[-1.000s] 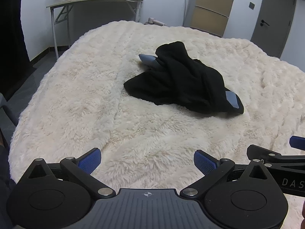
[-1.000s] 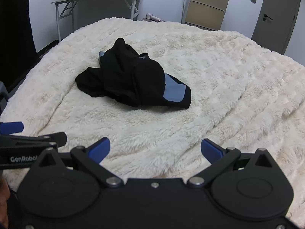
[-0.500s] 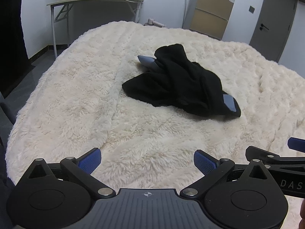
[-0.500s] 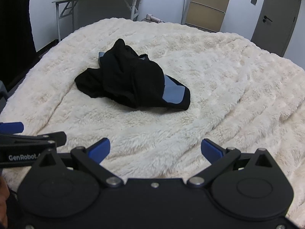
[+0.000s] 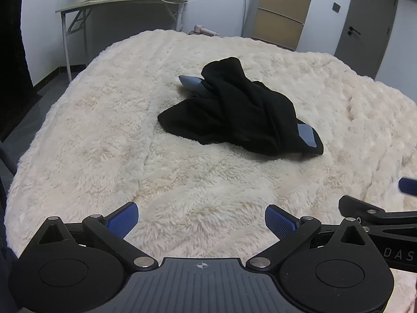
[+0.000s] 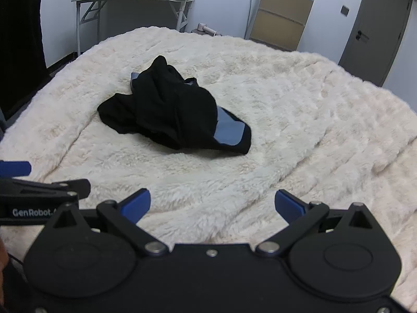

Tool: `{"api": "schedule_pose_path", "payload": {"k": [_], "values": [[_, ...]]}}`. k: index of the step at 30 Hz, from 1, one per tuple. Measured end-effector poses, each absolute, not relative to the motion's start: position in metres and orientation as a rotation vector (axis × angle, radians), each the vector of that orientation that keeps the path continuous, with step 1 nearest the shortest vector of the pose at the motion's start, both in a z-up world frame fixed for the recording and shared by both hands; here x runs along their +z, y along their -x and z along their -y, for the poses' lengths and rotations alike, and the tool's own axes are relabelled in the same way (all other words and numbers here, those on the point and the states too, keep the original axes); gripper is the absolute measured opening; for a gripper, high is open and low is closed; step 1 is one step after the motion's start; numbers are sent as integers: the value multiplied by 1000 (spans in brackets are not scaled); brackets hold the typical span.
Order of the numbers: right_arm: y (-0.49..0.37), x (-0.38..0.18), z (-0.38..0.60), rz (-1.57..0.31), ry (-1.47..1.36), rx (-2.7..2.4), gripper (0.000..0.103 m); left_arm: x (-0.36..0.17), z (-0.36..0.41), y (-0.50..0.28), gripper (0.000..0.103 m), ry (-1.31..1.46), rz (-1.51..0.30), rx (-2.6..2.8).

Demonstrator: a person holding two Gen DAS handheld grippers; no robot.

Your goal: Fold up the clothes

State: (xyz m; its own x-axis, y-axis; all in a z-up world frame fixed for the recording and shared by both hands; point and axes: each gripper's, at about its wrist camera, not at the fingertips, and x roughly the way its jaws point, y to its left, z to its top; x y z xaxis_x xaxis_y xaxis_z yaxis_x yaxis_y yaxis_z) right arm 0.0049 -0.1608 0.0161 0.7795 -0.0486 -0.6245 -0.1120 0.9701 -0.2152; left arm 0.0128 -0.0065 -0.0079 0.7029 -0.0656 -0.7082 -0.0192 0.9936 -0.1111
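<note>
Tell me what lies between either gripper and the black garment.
Nothing visible: only bare cream fleece blanket separates the open left gripper and open right gripper from the crumpled black garment.

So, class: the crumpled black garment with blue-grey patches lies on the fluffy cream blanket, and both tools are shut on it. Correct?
Not quite. The crumpled black garment with blue-grey patches does lie on the fluffy cream blanket, but both wrist views show the left tool and right tool open, short of it.
</note>
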Motion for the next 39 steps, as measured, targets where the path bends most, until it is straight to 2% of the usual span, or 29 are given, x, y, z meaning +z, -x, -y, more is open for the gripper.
{"api": "schedule_pose_path", "payload": {"k": [15,21,27,33,39], "values": [[-5,22,165,-657,230,86,103,-14,2,-19,103,167,-781,-50],[-10,16,186,-537,170,134,103,0,-12,-18,103,263,-568,-98],[-14,9,207,-414,110,183,103,4,-7,-28,103,168,-584,-100],[-37,16,220,-534,18,239,103,-5,7,-60,103,65,-694,-82],[-55,1,212,-624,-21,316,103,-28,3,-64,103,80,-659,-108]]}}
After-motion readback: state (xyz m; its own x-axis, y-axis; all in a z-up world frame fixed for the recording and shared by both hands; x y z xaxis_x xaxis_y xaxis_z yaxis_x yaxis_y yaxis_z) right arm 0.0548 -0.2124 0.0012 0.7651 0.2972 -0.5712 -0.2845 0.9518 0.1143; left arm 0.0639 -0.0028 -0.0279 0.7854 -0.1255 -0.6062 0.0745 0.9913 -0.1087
